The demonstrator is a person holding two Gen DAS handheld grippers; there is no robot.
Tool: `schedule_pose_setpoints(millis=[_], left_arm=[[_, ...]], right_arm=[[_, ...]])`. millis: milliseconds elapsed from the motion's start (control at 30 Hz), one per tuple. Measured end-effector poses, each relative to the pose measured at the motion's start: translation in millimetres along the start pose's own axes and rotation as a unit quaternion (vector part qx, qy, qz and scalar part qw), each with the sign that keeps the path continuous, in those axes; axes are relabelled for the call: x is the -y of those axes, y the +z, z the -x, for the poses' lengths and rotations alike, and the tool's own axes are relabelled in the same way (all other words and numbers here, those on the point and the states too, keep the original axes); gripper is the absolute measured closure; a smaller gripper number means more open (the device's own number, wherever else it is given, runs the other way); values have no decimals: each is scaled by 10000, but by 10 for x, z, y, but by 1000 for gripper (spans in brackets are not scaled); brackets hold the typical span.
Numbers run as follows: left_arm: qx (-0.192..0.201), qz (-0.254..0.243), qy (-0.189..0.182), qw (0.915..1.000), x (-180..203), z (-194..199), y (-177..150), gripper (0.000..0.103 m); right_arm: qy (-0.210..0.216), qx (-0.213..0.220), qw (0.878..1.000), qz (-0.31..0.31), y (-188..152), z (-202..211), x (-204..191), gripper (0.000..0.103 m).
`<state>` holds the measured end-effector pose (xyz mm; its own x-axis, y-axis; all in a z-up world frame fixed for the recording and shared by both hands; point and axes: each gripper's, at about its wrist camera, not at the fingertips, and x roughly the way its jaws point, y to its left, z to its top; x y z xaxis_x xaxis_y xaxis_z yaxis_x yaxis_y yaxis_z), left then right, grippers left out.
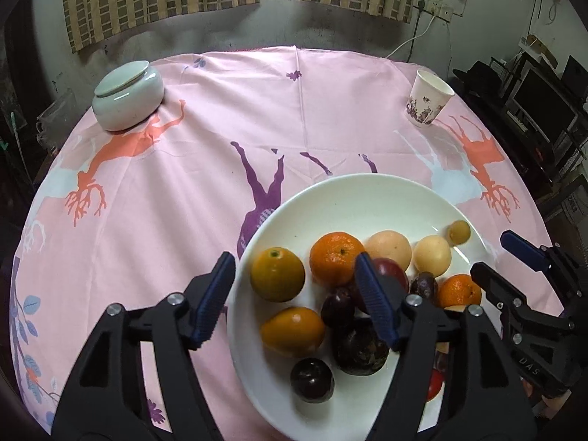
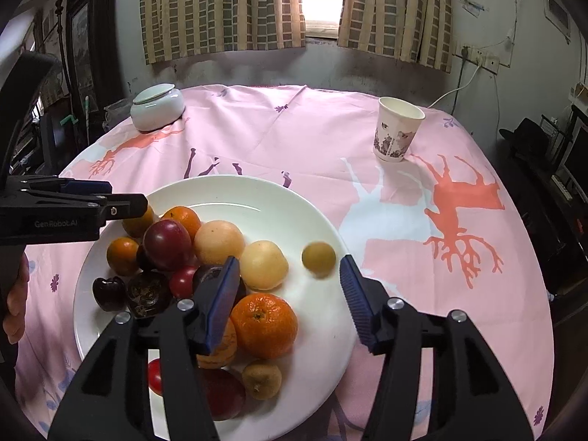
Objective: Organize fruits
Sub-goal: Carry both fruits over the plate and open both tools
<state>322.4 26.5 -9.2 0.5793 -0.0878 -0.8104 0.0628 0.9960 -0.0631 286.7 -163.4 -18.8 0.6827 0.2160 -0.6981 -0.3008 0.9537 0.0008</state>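
Observation:
A white plate [image 1: 330,191] [image 2: 228,185] on the pink cloth holds several fruits. They include an orange mandarin [image 1: 336,262] [image 2: 264,325], pale round fruits [image 1: 431,255] [image 2: 262,264], dark plums [image 1: 312,380] [image 2: 108,294] and a yellow-orange citrus [image 1: 277,273]. My left gripper [image 1: 294,257] [image 2: 125,194] hangs open over the plate's left side with the citrus below the gap, its pads touching nothing. My right gripper [image 2: 289,259] [image 1: 494,253] is open over the plate's right side. A small blurred yellow-green fruit [image 2: 318,259] [image 1: 459,231] lies on the plate, free of its pads.
A lidded pale ceramic jar [image 1: 126,95] [image 2: 158,108] stands at the far left of the round table. A printed paper cup [image 1: 426,97] [image 2: 397,128] stands at the far right. A person's hand [image 2: 14,305] holds the left gripper. Shelves and a wall surround the table.

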Motion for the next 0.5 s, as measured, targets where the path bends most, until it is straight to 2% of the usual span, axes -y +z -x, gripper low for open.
schedule_pose_setpoints(millis=[133, 200, 333, 433, 500], left_arm=[[197, -102, -67, 9997, 27, 338, -87, 31], [375, -224, -86, 9990, 64, 568, -203, 26], [718, -521, 20, 9961, 163, 975, -519, 21], [699, -650, 101, 9954, 250, 1119, -786, 18], [602, -605, -21, 9963, 282, 1159, -954, 18]], right_arm=[[46, 38, 9999, -94, -6, 160, 27, 46], [44, 95, 9998, -143, -12, 315, 44, 46], [170, 234, 9991, -316, -96, 696, 79, 46], [312, 256, 9982, -444, -221, 940, 59, 46], [390, 232, 9979, -469, -321, 1064, 12, 46]])
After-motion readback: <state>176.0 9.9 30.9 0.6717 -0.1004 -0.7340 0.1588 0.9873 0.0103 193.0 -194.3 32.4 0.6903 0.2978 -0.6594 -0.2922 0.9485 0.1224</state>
